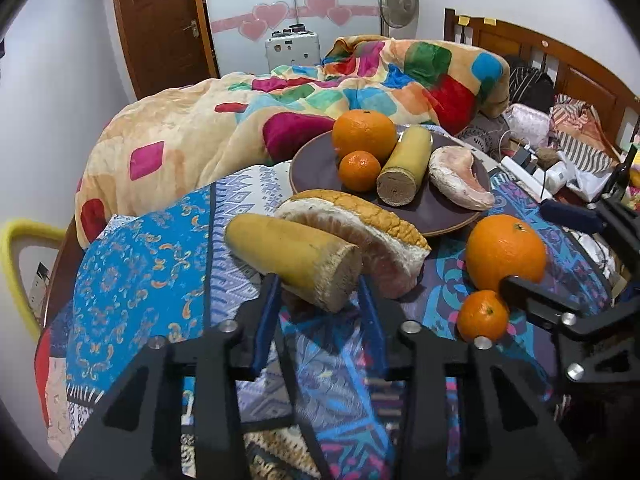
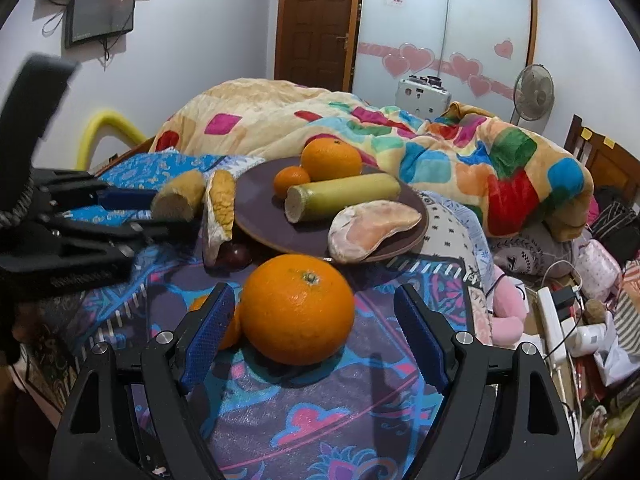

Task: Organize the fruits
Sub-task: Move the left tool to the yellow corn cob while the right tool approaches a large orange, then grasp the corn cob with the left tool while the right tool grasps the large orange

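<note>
A dark plate [image 1: 316, 172] [image 2: 260, 200] holds a large orange [image 1: 364, 132], a small mandarin [image 1: 359, 170], a yellow sugarcane piece [image 1: 404, 172] and a peeled pomelo wedge [image 1: 460, 178]. My left gripper [image 1: 320, 284] is closed on the cut end of a second sugarcane piece [image 1: 296, 258] and holds it beside a pomelo slice with rind [image 1: 360, 232]. My right gripper [image 2: 316, 312] is open around a loose large orange [image 2: 298, 308] on the cloth, not touching it. A small mandarin [image 1: 482, 316] lies next to that orange, partly hidden behind the left finger in the right wrist view.
The patterned blue cloth [image 2: 280, 420] covers the surface. A colourful blanket [image 1: 360, 80] is heaped behind the plate. A dark round fruit [image 2: 234, 256] lies under the plate edge. A power strip and clutter [image 2: 560, 320] sit at the right. A yellow chair frame [image 1: 12, 248] is left.
</note>
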Demonstrator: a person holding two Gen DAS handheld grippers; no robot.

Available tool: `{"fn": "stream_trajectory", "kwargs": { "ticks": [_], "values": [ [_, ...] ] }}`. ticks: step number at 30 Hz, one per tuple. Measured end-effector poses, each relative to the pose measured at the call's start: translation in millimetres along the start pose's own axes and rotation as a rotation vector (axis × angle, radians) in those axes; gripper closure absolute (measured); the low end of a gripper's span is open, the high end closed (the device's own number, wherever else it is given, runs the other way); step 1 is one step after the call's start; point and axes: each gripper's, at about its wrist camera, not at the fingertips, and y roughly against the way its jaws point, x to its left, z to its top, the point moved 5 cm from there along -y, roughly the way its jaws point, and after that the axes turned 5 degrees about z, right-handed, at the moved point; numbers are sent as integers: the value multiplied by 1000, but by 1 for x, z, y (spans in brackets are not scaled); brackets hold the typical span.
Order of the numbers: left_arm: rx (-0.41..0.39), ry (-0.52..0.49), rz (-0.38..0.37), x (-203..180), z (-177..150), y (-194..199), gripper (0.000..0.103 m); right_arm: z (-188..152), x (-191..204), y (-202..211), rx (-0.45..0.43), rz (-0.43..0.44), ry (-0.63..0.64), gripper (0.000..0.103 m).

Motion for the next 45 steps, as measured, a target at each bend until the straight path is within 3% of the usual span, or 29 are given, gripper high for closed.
{"fn": "stream_trajectory", "kwargs": {
  "ticks": [1,4,10,12,14,16,20,22,26,27,32,38,39,41,45],
  "values": [
    [-6,-4,-2,3,-2,5,80,0,0,0,-2,1,-4,23],
    [-18,-6,0,9,-8,17,95,-3,-3,3,-3,7,-24,23],
    [18,18,-6,31,-24,28,95,-9,-6,2,9,18,-56,23],
    [33,59,-29,37,-25,29,89,-8,-6,2,12,26,-60,24],
    [31,72,-35,39,-23,29,68,-7,-6,0,15,37,-68,24],
    [16,68,-16,37,-20,28,54,-7,-7,-1,16,53,-77,25],
    [24,38,-27,21,-13,17,48,-5,-8,-4,24,99,-96,28],
    [26,34,-48,14,-9,12,46,-3,-7,-4,30,134,-105,44],
    [-9,20,-22,2,2,6,25,-3,-3,-4,19,105,-67,45],
    [-18,0,1,-2,4,3,24,-3,-3,-4,18,105,-66,45],
    [5,-63,72,-7,6,-17,23,-4,-13,3,3,107,-85,46],
    [30,-57,67,-6,5,-28,24,-1,-20,7,-9,118,-97,48],
    [27,-57,68,-6,5,-27,27,0,-19,7,-10,117,-93,48],
    [29,-60,50,-8,4,-26,43,0,-18,7,-12,111,-83,48],
    [26,-62,61,-4,1,-21,54,-3,-17,9,-9,105,-80,49]
  ]
}}
